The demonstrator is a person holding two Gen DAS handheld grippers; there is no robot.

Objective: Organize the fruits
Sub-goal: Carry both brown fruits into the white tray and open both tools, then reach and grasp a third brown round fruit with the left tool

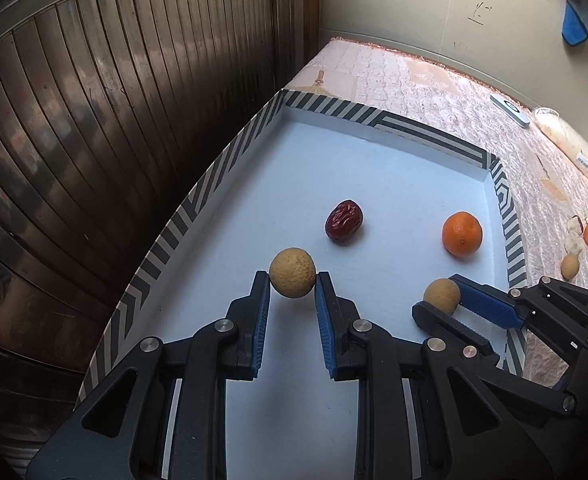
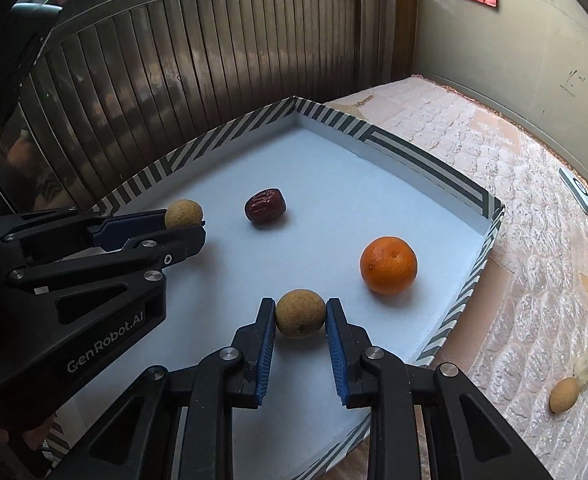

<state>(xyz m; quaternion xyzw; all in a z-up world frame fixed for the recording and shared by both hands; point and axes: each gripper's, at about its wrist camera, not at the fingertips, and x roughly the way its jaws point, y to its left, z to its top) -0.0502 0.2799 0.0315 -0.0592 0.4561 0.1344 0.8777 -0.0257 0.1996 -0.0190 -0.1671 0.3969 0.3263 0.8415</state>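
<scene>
Between the blue-padded fingers of the left gripper sits a round tan fruit, pinched at its two sides and carried over the white floor of the tray, near the tray's left wall. Just to its right, the right gripper pinches a second tan fruit in the same way, its fingers closed on the fruit's sides, near the tray's right wall. Seen from the right wrist camera, that right gripper holds its tan fruit low over the white floor, and whether the fruit touches the floor cannot be told; the left gripper reaches in from the left with its own fruit at its fingertips. Beyond both grippers, a dark red wrinkled date lies on the tray floor toward the middle, and an orange lies to the right of it, near the right wall and apart from the date. The tray has a low rim printed with black and white stripes. It rests on a pale quilted cloth, with a dark slatted shutter along its left side. On the cloth to the right of the tray, well apart from it, lie a few more small fruits, tan and orange. Farther back on the cloth, near the wall, a flat white device lies next to a clear plastic bag.
</scene>
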